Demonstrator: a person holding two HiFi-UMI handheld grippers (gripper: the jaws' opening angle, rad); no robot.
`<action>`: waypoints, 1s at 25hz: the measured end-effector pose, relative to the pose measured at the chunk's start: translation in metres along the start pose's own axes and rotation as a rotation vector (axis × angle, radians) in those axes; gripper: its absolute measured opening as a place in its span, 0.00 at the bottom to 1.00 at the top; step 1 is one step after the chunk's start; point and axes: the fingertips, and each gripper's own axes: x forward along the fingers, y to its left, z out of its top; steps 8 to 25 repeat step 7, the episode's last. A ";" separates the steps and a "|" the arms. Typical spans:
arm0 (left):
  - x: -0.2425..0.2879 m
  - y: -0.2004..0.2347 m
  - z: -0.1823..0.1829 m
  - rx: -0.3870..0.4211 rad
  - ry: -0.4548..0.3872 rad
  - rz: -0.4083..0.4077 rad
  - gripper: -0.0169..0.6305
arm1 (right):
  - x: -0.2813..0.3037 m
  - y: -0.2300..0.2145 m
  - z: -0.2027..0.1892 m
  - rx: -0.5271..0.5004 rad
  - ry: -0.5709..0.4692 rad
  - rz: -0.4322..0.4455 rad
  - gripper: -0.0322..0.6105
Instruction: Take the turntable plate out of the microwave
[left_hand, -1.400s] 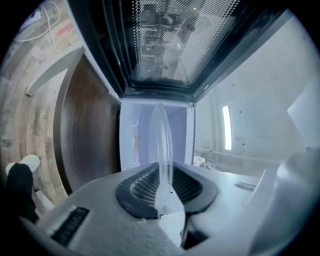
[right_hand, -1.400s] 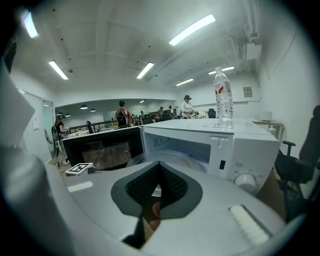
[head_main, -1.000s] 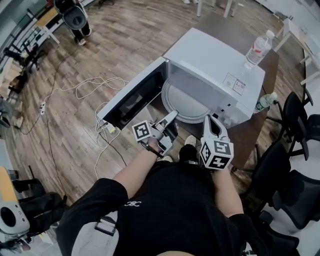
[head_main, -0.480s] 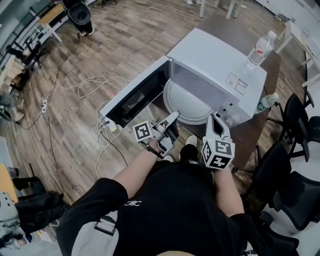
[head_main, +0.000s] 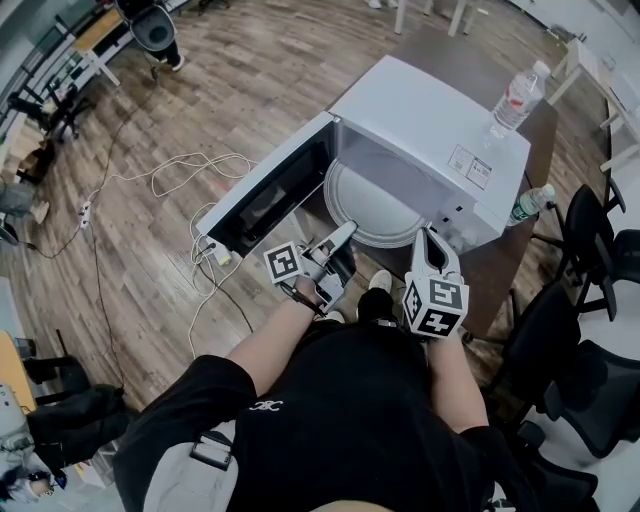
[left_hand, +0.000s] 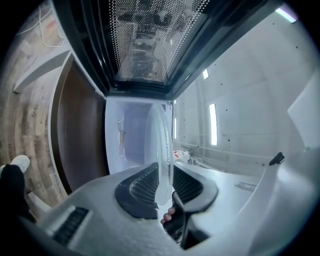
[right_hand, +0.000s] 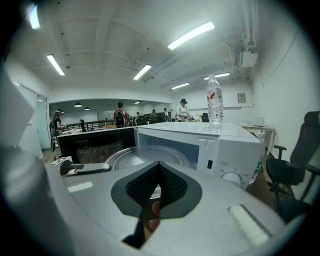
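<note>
The left gripper (head_main: 345, 232) pinches the rim of the glass plate (head_main: 385, 205) at the open microwave (head_main: 430, 110), & the right gripper (head_main: 424, 240) is closed tight w/ nothing in it

Open office/lab w/ desk chairs (head_main: 610, 390), strip lights (right_hand: 192, 34), wood floor (head_main: 230, 80).

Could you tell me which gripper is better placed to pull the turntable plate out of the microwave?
Left. The left gripper is clamped on the turntable plate at its near rim, at the open microwave. The right gripper is shut on nothing, beside the plate, and would need to open.
</note>
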 end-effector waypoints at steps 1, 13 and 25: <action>0.000 0.000 0.000 -0.002 -0.001 -0.002 0.14 | 0.000 0.000 0.000 -0.002 0.000 -0.001 0.06; 0.001 0.002 0.002 -0.005 -0.002 -0.001 0.14 | 0.003 -0.001 -0.002 -0.008 0.005 -0.006 0.06; 0.001 0.002 0.002 -0.005 -0.002 -0.001 0.14 | 0.003 -0.001 -0.002 -0.008 0.005 -0.006 0.06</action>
